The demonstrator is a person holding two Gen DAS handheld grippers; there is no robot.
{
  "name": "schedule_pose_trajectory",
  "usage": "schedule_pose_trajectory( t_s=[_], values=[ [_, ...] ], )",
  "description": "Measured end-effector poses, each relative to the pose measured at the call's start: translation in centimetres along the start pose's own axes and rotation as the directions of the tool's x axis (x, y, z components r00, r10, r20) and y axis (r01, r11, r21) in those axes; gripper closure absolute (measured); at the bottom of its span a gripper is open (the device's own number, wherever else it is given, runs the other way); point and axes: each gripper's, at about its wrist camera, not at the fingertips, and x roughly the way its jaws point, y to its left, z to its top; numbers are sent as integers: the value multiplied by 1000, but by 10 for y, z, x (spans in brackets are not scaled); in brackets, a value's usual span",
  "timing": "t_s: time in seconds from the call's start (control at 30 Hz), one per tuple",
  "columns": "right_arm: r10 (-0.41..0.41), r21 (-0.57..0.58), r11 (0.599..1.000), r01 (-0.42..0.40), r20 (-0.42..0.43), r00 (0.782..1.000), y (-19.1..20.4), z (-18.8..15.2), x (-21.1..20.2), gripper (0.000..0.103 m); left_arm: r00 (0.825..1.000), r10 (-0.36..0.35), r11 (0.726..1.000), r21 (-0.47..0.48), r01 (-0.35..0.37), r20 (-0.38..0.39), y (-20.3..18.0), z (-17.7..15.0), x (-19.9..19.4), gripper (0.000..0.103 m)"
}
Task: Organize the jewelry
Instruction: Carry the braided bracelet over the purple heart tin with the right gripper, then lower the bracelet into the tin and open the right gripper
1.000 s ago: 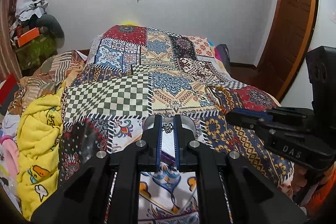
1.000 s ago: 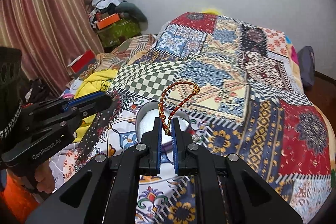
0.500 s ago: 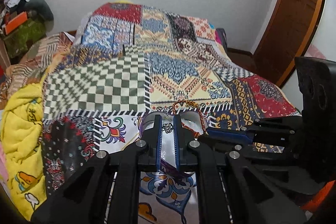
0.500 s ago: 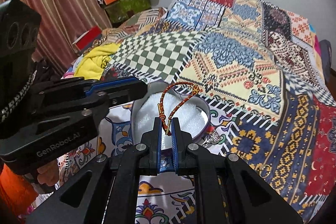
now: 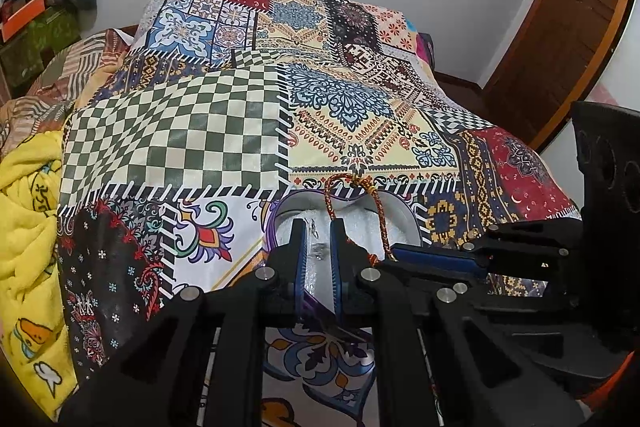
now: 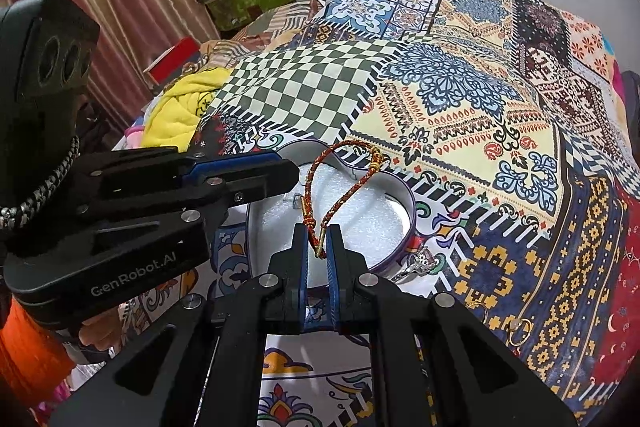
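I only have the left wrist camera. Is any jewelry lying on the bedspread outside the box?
Observer: Yes, a silver ring lies right beside the box, outside its right wall.
Operator: Anything else?
Observer: Gold hoop earrings lie on the bedspread, further right.
Operator: How is the bracelet held?
Observer: The right hand-held gripper is shut on the bracelet at its bottom, beside a gold clasp.

Both cameras sit close above the white-lined box (image 5: 352, 223) (image 6: 360, 219) on the bed, looking steeply down and across it toward the far wall. The left view looks from the box's left, the right from its right; both share the box and quilt (image 5: 180, 131) (image 6: 460, 99).
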Motion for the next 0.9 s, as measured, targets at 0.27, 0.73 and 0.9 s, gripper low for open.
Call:
schedule_pose_trajectory(
  t_s=[0.27, 0.73, 0.9],
  values=[
    [-28, -17, 999, 28, -15, 999, 6, -1, -2, 84, 999, 42, 999, 27, -42, 27, -3, 2, -18, 94],
    [-124, 35, 992, 121, 115, 986, 6, -5, -70, 79, 987, 113, 990, 75, -122, 112, -18, -4, -68, 66],
    [-169, 57, 985, 162, 151, 974, 0, -12, -96, 79, 984, 118, 988, 81, -130, 134, -27, -8, -85, 63]
  ],
)
